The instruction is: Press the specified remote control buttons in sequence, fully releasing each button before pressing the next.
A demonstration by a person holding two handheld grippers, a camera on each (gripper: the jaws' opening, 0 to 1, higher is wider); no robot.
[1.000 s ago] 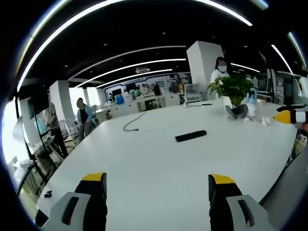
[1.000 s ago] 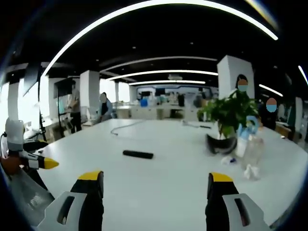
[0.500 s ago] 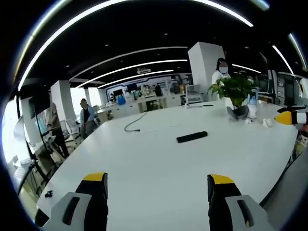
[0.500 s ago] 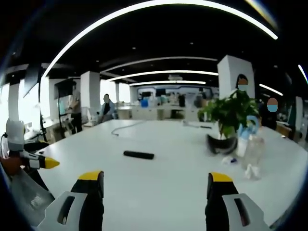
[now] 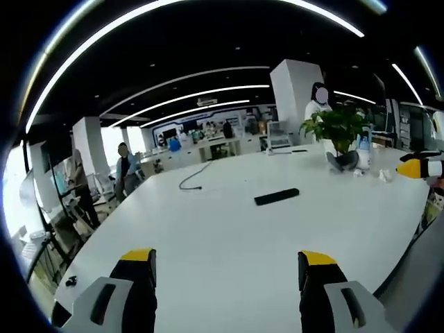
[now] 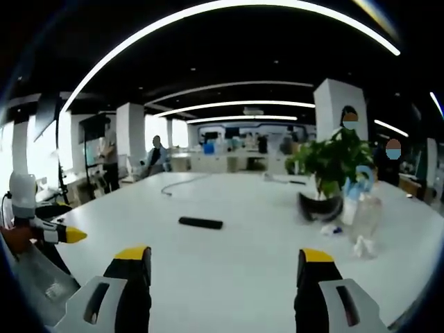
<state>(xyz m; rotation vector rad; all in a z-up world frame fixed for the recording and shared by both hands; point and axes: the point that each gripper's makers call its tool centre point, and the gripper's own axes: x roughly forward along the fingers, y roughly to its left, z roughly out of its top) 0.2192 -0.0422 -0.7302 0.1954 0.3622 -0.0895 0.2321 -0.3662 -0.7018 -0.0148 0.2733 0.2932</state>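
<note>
Both grippers held above the white table, jaws spread wide and empty.

The remote control [image 5: 276,197] lies flat on the white table [image 5: 208,236], well ahead of the left gripper [image 5: 222,267] and the right gripper [image 6: 217,263]. A potted plant [image 6: 326,173] and a clear bottle [image 6: 364,215] stand to the remote's right in the right gripper view. A black cable [image 5: 191,177] lies farther back.

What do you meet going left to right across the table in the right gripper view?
Left gripper → black cable → remote control → potted plant → plastic bottle.
</note>
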